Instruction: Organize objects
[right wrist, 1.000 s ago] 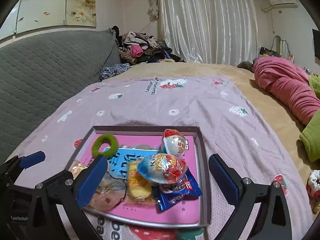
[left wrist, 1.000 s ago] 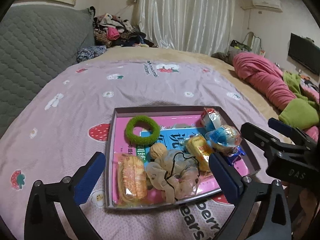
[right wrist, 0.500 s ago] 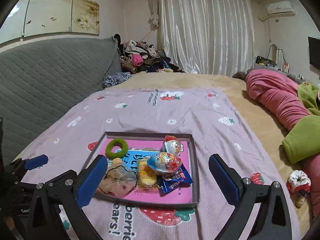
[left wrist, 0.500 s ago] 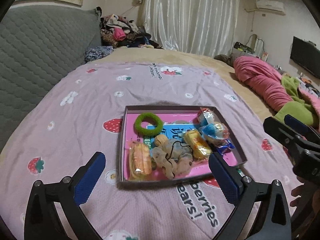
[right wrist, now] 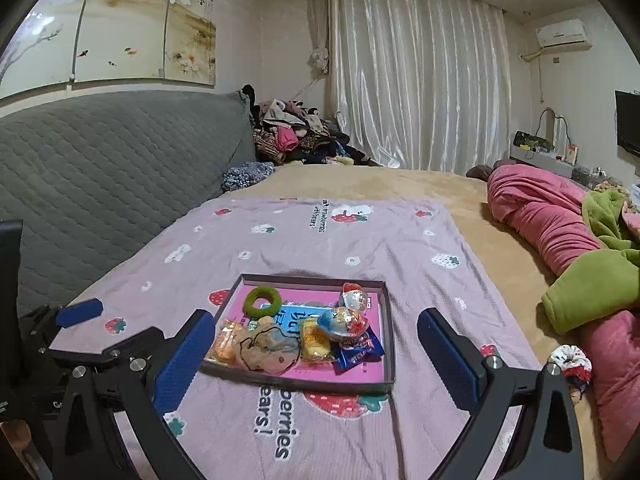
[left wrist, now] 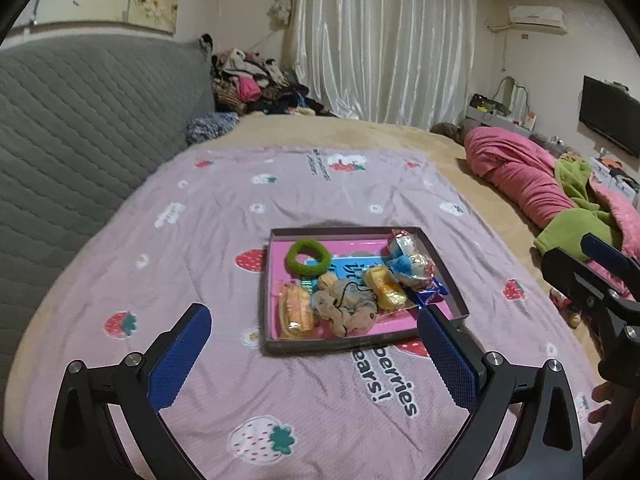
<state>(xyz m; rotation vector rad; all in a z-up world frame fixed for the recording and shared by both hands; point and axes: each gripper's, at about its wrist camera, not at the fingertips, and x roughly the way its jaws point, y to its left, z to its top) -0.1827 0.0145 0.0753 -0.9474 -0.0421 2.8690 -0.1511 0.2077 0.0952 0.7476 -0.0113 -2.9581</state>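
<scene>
A shallow box lid with a pink inside (left wrist: 272, 280) (right wrist: 390, 320) lies on the lilac strawberry blanket (left wrist: 192, 240). In it are a green hair ring (left wrist: 308, 257) (right wrist: 263, 299), a beige scrunchie (left wrist: 346, 308) (right wrist: 266, 346), wrapped snacks (left wrist: 386, 290) (right wrist: 314, 338), two foil eggs (left wrist: 412, 266) (right wrist: 344, 322) and a blue packet (right wrist: 358, 352). My left gripper (left wrist: 314, 356) is open and empty, well short of the lid. My right gripper (right wrist: 310, 356) is open and empty, also back from it.
A grey quilted headboard (right wrist: 100, 168) runs along the left. Pink and green bedding (right wrist: 560, 232) is heaped at the right. A floral scrunchie (right wrist: 570, 360) lies on the tan sheet beside it. Clothes (right wrist: 292, 132) are piled at the back.
Both grippers have drawn back and up from the lid, which now looks smaller and farther. The things in the lid have not moved.
</scene>
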